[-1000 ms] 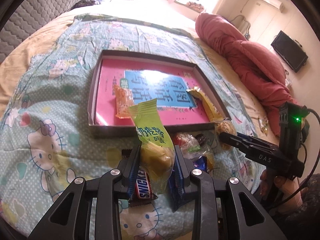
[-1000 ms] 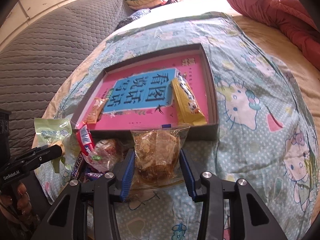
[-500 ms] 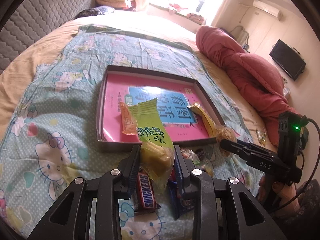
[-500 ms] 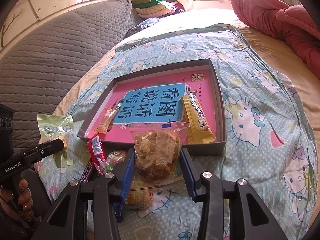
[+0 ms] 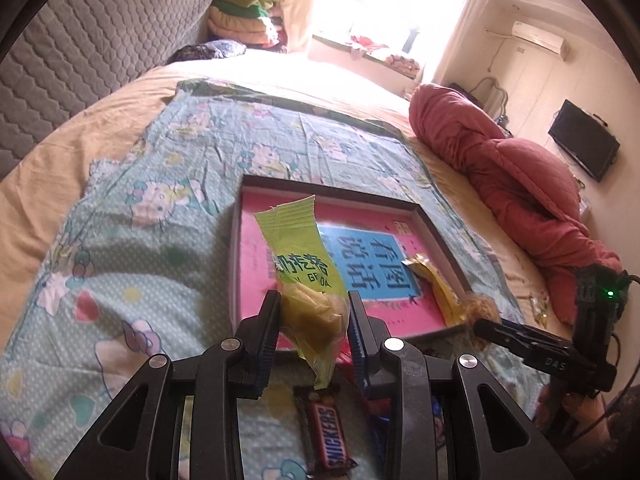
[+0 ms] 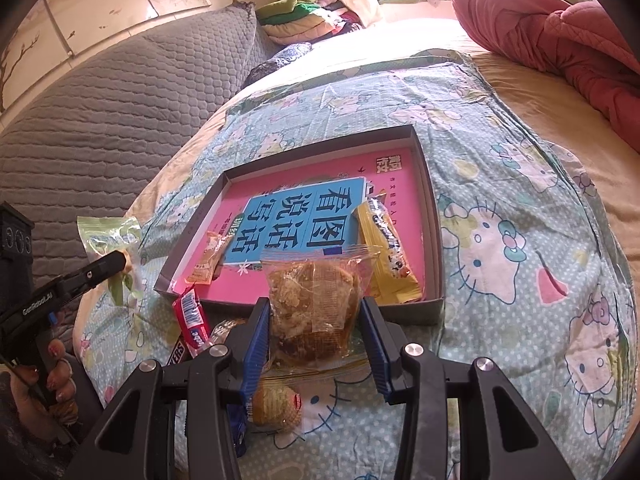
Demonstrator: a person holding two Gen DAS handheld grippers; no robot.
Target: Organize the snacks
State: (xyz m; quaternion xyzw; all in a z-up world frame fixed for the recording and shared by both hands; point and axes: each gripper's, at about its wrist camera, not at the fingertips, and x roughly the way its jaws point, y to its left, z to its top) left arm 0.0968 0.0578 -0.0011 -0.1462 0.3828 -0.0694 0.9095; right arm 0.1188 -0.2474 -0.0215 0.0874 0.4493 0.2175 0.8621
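Left gripper (image 5: 314,312) grips green packet (image 5: 306,264); tray (image 6: 434,240) holds yellow bar (image 6: 384,248)

bedsheet (image 6: 520,184): pale blue, white dots, cartoon cat print
box (image 6: 434,240): grey walls, pink floor with a blue panel of dark characters
green packet (image 5: 304,256): lime, dark lettering
clear packet (image 6: 316,304): see-through, brown pastry inside
yellow wrapper (image 6: 384,256): yellow
quilt (image 5: 520,168): dusty red
headboard (image 6: 100,112): grey, quilted

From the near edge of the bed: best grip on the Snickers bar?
Take the Snickers bar across its narrow width at mid-length, jaws coming from above. It lies flat on the bedsheet, long axis pointing away from the camera, so both long sides look exposed.
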